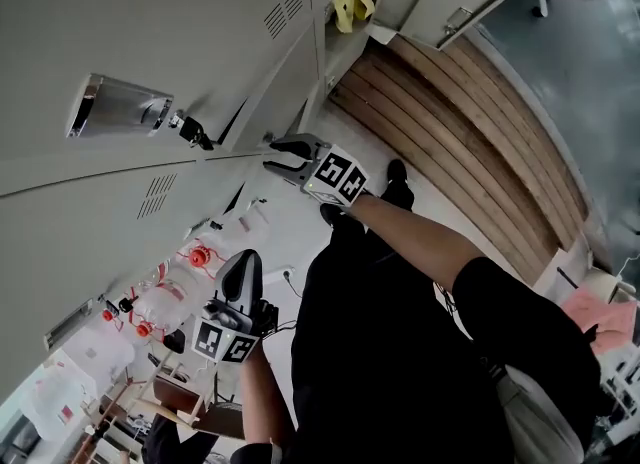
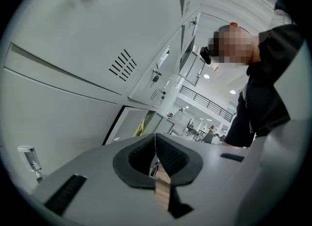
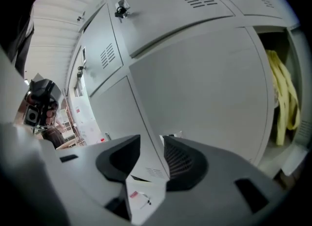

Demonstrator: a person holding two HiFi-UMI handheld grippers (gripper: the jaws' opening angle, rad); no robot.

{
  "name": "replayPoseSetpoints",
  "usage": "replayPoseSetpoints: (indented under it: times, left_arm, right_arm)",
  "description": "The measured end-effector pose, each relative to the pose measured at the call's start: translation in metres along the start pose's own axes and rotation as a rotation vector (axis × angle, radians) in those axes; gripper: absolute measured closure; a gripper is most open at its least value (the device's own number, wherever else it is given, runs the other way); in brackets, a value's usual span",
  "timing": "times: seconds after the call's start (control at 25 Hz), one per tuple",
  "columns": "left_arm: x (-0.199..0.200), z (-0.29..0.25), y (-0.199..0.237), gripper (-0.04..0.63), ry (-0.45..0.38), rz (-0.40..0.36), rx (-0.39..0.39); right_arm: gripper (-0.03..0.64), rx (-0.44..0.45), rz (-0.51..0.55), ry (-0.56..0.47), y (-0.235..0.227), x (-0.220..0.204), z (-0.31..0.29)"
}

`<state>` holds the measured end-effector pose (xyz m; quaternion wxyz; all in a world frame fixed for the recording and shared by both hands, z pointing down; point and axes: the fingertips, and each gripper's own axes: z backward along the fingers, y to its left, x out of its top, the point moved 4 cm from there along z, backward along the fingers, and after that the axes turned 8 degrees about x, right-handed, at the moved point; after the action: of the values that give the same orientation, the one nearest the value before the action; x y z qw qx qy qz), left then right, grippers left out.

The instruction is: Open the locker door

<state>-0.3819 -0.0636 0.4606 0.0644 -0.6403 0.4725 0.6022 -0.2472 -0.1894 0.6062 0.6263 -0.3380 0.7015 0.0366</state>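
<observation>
Left hand-held gripper (image 2: 156, 141) is pinched together (empty), right hand-held gripper (image 3: 152, 144) spread before the locker door (image 3: 195, 84).

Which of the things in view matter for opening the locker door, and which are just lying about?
For the job:
closed locker door
its metal handle
lock beside the handle
right gripper, jaws open
left gripper, jaws shut

Lying about:
yellow item hanging in the open locker
clear plastic items with red caps
wooden boards
</observation>
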Motion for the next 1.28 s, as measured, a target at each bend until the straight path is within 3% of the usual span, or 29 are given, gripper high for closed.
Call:
replayPoseSetpoints:
  times: [0.48, 0.96, 1.28]
  left_arm:
    - [-0.011, 0.006, 0.015, 0.578, 0.044, 0.033, 0.008]
    - [-0.012, 0.009, 0.027, 0.578, 0.050, 0.044, 0.035]
    - [-0.013, 0.012, 0.029, 0.578, 0.045, 0.043, 0.051]
  right_arm:
    - [0.456, -0.083, 0.040, 0.113, -0.020, -0.033, -0.029]
    - [0.454, -0.123, 0.103, 0.153, -0.031, -0.037, -0.047]
    - [0.492, -0.148, 0.131, 0.166, -0.032, -0.035, -0.046]
